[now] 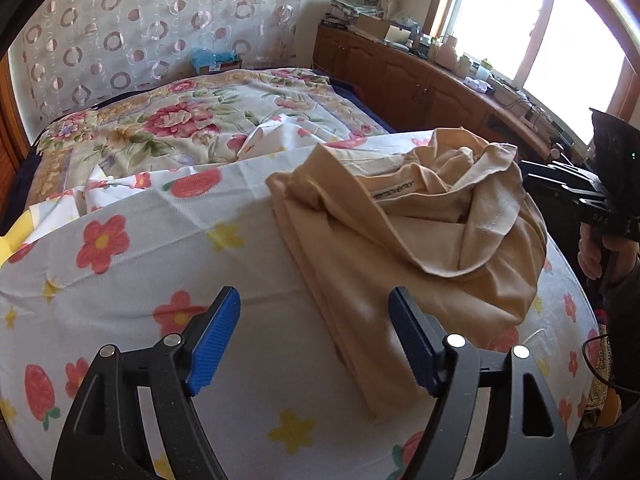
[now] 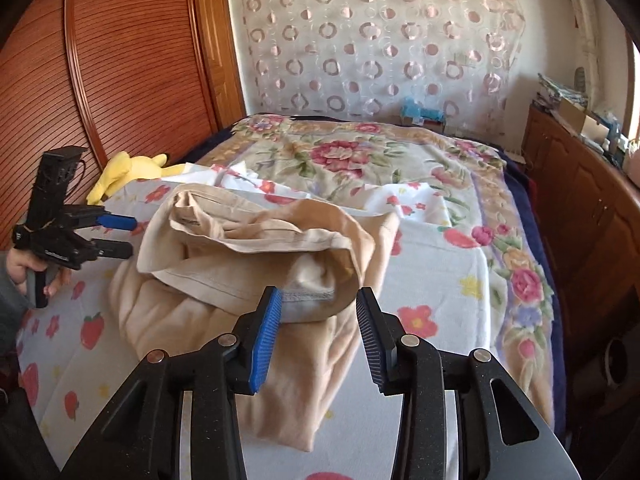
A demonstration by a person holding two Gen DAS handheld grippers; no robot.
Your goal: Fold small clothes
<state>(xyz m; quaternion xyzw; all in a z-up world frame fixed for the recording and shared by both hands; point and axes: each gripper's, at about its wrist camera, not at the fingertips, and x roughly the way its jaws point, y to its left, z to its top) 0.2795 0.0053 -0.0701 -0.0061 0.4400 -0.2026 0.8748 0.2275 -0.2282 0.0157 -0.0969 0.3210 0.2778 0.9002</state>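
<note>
A beige garment [image 1: 404, 232] lies crumpled on a white sheet printed with flowers and strawberries [image 1: 132, 264]; its top part is bunched up and a long part trails toward the camera. My left gripper [image 1: 314, 316] hovers over the sheet at the garment's near left edge, jaws wide apart, nothing between the blue pads [image 1: 214, 340]. In the right wrist view the same garment [image 2: 256, 248] sits just beyond my right gripper [image 2: 318, 318], whose jaws stand apart above the cloth without pressing it. The left gripper [image 2: 120, 234] shows there too, at the left, held by a hand.
The sheet lies over a bed with a floral blanket [image 2: 360, 160]. A yellow plush toy [image 2: 124, 172] rests at the far left by a wooden slatted door [image 2: 132, 60]. A wooden cabinet [image 1: 420, 80] cluttered with items runs along the window side. A patterned curtain [image 2: 380, 40] hangs behind.
</note>
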